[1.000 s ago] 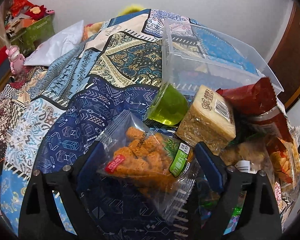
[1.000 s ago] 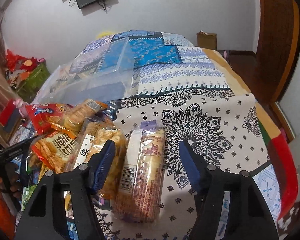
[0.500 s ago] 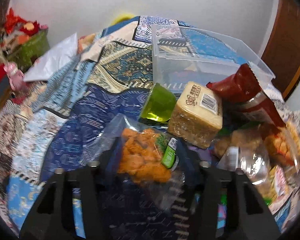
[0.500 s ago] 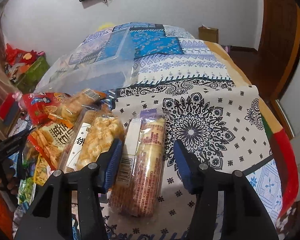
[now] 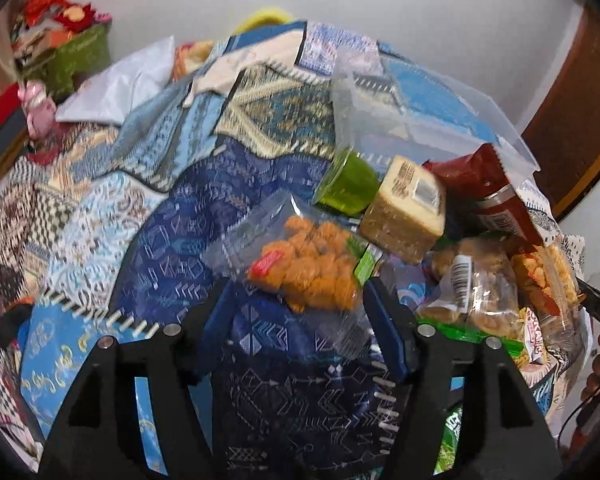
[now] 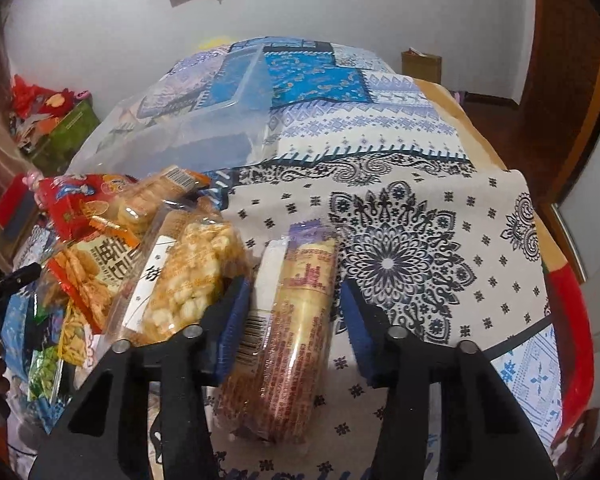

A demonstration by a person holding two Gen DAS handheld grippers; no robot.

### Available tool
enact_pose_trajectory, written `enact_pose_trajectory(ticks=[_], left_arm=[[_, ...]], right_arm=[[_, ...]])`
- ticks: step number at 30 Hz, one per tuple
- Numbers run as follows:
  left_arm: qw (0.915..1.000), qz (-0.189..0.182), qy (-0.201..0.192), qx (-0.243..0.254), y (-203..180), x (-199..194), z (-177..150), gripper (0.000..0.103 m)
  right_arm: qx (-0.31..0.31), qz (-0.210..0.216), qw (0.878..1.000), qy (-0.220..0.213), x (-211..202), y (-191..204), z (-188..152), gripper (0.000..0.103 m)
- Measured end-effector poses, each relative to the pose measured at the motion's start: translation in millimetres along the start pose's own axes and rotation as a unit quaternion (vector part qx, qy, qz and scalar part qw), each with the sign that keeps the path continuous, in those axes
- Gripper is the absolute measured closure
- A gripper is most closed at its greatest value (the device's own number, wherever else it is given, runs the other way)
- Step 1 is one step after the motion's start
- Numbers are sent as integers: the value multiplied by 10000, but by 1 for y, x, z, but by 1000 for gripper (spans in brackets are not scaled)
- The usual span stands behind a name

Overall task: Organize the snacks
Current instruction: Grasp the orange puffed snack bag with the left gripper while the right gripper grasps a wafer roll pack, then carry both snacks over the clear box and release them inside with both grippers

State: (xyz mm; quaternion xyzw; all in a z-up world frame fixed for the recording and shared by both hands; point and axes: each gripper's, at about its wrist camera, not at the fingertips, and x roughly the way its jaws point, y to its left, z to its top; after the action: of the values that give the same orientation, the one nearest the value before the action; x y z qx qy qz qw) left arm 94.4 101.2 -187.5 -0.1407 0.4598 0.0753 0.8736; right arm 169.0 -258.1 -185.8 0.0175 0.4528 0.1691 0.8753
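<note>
In the left wrist view a clear bag of orange fried snacks (image 5: 308, 268) hangs between my left gripper's (image 5: 296, 284) blue pads, which press its two sides; the jaws are opening. The bag sits a little above the dark blue cloth (image 5: 172, 248). In the right wrist view a long pack of rolled biscuits (image 6: 296, 320) lies on the white patterned cloth (image 6: 420, 240) between my right gripper's (image 6: 294, 284) jaws. These jaws are closing. The left pad is against the pack's edge and the right pad stands just off it. An empty clear plastic box (image 5: 440, 120) stands behind the snack pile.
A green jelly cup (image 5: 348, 188), a tan cake block (image 5: 404, 212), a red bag (image 5: 488, 184) and several small packs lie heaped right of the left gripper. A puffed-corn pack (image 6: 192, 280) and red bags (image 6: 72, 200) crowd the right gripper's left side. The clear box (image 6: 204, 120) lies beyond.
The left jaws came in from wide apart onto the orange snack bag, and the gripper rose slightly with it. The right jaws narrowed around the long biscuit pack.
</note>
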Motion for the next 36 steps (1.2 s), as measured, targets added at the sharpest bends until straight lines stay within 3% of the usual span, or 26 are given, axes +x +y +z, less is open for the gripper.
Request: enact_pose_trajectory(ticks=[8, 10, 15, 18, 24, 25, 26, 29, 31, 36], left_arm=[[9983, -254, 357, -374, -7, 19, 20, 25], [9973, -323, 419, -502, -7, 24, 26, 17], [9950, -70, 583, -804, -2, 48, 33, 16], [9969, 148, 401, -666, -8, 52, 32, 16], [9983, 504, 175, -219, -16, 49, 25, 39], [9985, 488, 152, -219, -15, 45, 23, 40], [9986, 469, 147, -209, -13, 42, 21, 41], [9984, 540, 57, -152, -10, 29, 16, 44], [9982, 580, -39, -118, -7, 18, 13, 51], [9982, 490, -350, -54, -7, -11, 16, 51]], right_arm=[[-138, -52, 9998, -101, -1, 2, -3, 63], [-114, -8, 9999, -111, -2, 1, -4, 63], [-82, 65, 9998, -147, -3, -1, -6, 63], [-153, 26, 9997, -175, -3, 1, -7, 63], [-115, 74, 9997, -222, -6, 1, -6, 68], [-107, 66, 9996, -238, -8, 1, -6, 69], [-107, 67, 9996, -256, -9, 1, -5, 80], [-57, 134, 9995, -292, -15, -1, 0, 81], [-71, 95, 9994, -330, -16, 0, 1, 81], [-154, 37, 9990, -411, -21, 5, 4, 82]])
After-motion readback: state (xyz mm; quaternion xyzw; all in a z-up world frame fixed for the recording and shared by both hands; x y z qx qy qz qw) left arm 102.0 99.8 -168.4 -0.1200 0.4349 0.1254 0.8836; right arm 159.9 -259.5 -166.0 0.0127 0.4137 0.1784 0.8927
